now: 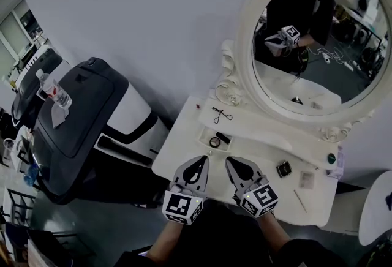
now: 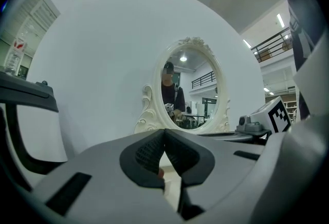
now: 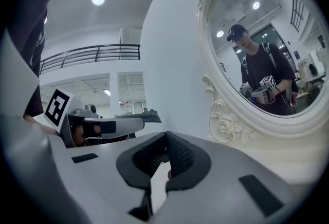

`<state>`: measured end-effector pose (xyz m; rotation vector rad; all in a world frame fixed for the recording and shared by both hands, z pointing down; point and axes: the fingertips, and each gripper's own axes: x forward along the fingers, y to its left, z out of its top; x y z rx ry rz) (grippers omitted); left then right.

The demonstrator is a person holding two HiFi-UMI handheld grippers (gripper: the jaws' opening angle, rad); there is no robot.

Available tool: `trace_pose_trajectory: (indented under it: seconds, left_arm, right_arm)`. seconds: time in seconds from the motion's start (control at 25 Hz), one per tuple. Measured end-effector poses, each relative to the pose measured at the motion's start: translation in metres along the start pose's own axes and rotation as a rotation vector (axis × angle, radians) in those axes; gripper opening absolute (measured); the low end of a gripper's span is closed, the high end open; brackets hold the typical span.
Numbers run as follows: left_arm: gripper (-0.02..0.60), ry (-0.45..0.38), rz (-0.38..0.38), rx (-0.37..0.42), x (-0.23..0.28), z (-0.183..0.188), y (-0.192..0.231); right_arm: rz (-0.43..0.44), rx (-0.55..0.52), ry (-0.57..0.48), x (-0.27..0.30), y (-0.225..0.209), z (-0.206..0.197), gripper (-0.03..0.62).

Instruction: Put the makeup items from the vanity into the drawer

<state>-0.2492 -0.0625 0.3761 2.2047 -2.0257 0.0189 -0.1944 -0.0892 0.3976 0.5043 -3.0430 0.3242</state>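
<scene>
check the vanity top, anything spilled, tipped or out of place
Nothing stands out. The eyelash curler and compact lie flat on the vanity, apart from each other; nothing looks spilled or broken.

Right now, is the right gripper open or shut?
Shut. In the right gripper view, the right gripper has its two tips pressed together, with no gap showing between them.

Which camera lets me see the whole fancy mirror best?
The left gripper view: the oval mirror sits whole and upright in the middle, though small. The right gripper view shows the mirror bigger, but the picture's edge cuts it off. The head view sees the mirror tilted from above, its far rim cut off.
</scene>
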Motion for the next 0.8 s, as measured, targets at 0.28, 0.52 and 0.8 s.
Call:
trace_pose_trajectory:
  seconds: [0.28,0.52,0.8]
  left_arm:
    - [0.014,-0.009,-0.018,0.013,-0.007,0.000,-0.008]
    - [0.014,-0.009,-0.017,0.016,-0.011,-0.001,-0.007]
    - [0.014,-0.009,-0.008,0.015,-0.012,-0.002,-0.004]
  right_arm:
    - [-0.007,-0.004,-0.007,-0.007,0.004,0.000,0.025]
    - [-0.002,-0.015,-0.002,-0.006,0.008,0.000,0.025]
    - [0.008,-0.028,0.007,-0.004,0.010,-0.002,0.025]
